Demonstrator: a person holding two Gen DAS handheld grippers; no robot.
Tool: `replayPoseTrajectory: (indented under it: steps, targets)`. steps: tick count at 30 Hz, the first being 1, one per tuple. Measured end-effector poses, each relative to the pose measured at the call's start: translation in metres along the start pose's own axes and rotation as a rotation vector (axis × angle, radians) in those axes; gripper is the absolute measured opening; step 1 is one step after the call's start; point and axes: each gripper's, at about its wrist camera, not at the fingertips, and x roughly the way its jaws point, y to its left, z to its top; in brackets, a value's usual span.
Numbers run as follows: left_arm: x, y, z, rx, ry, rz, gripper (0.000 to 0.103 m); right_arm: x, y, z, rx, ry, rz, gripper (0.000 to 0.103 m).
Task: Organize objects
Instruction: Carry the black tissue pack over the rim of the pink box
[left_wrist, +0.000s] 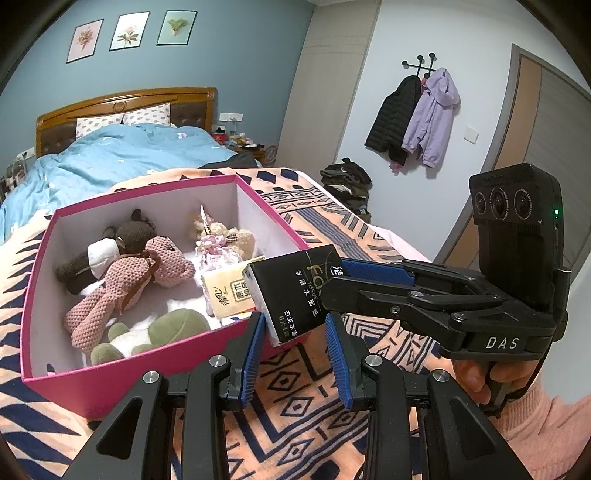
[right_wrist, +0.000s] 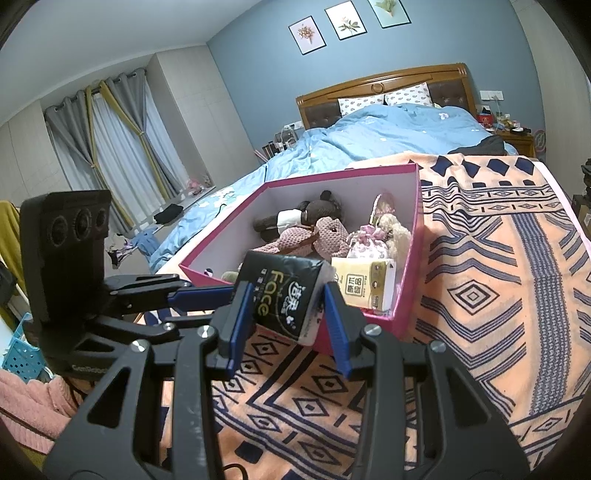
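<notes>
A pink box (left_wrist: 55, 391) with a white inside sits on a patterned orange blanket (left_wrist: 303, 398). It holds a pink knitted bear (left_wrist: 125, 284), a brown bear (left_wrist: 129, 232), a green and white plush (left_wrist: 155, 332), a small cream bear (left_wrist: 236, 236) and a yellow tissue pack (left_wrist: 229, 291). My right gripper (right_wrist: 286, 317) is shut on a black tissue pack (right_wrist: 284, 295) and holds it at the box's near rim (right_wrist: 376, 315); the pack also shows in the left wrist view (left_wrist: 295, 291). My left gripper (left_wrist: 295, 336) is open and empty, just below the pack.
A bed with a blue duvet (left_wrist: 122, 155) lies behind the blanket. Jackets (left_wrist: 417, 118) hang on the right wall above a pile of clothes (left_wrist: 347, 184). Curtains (right_wrist: 122, 147) and a blue basket (right_wrist: 20, 354) are at the left.
</notes>
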Motion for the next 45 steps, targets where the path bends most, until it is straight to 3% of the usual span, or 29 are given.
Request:
replayPoseTrajectory:
  steps: [45]
  targets:
    - [-0.005,0.03,0.014,-0.051,-0.026,0.036,0.033,0.029,0.008,0.022,-0.023,0.01,0.028,0.042]
